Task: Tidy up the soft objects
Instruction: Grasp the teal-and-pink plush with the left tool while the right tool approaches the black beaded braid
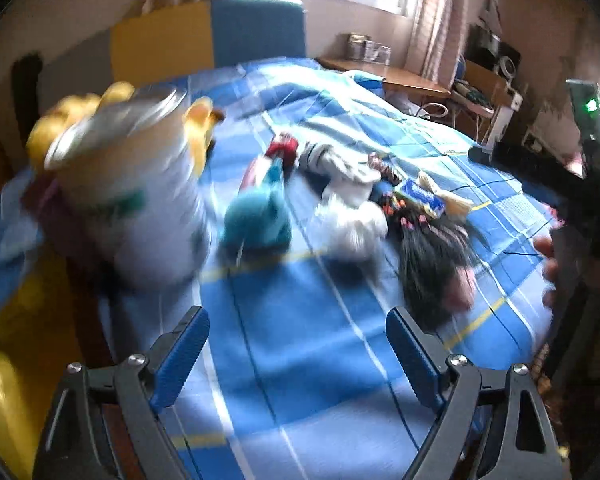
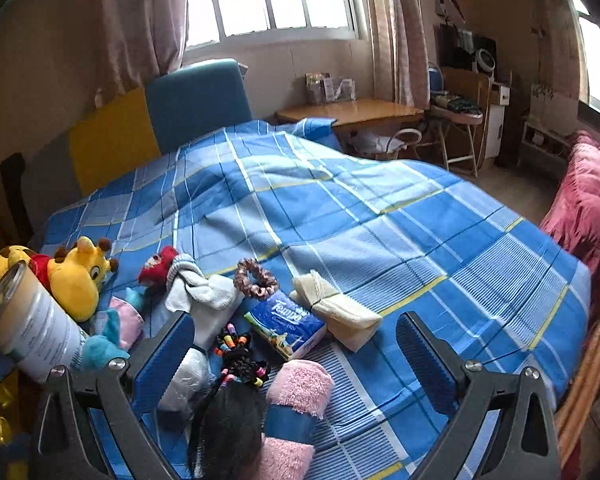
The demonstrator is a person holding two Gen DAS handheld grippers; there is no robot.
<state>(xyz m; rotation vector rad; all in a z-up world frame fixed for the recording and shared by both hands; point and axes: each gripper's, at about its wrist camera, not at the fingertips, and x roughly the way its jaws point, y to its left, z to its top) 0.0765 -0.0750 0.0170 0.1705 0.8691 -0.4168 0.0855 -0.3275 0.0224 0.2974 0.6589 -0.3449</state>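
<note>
The left gripper [image 1: 298, 354] hangs with jaws wide and nothing between them over the blue checked bedspread [image 1: 300, 360]. Far left stands a blurred tin can [image 1: 132, 196], with a teal plush toy [image 1: 258, 220] just right of it and black hair [image 1: 432, 280] nearer right.

Tissue pack [image 2: 286, 330], lower centre of frame: "Tempo", white lettering on blue.
Tin can [image 2: 34, 326], lower left: print illegible.

bedspread [image 2: 340, 208] blue plaid | giraffe [image 2: 78, 276] yellow | towel [image 2: 300, 384] pink
</note>
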